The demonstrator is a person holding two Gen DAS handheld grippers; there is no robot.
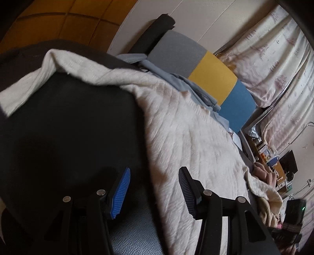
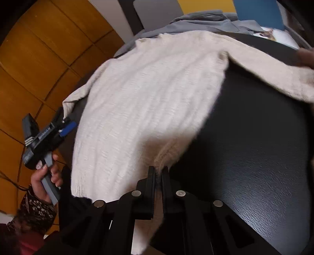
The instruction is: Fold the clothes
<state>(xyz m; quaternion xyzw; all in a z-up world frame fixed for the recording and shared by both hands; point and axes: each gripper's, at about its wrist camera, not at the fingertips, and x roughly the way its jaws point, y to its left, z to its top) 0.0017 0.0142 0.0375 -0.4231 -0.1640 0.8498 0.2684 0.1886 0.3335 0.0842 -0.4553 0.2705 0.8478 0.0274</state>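
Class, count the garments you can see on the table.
2: a cream sweater spread across the table, and a grey garment bunched at its far edge. Others may lie hidden beneath.

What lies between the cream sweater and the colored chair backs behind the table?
A crumpled grey garment lies there, partly under the cream sweater top edge; both wrist views show it.

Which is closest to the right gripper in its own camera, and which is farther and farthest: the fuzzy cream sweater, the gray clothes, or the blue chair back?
1. Cream sweater: pinched in the right gripper.
2. Gray clothes: piled beyond the sweater's far edge.
3. Blue chair back: behind them, top right.
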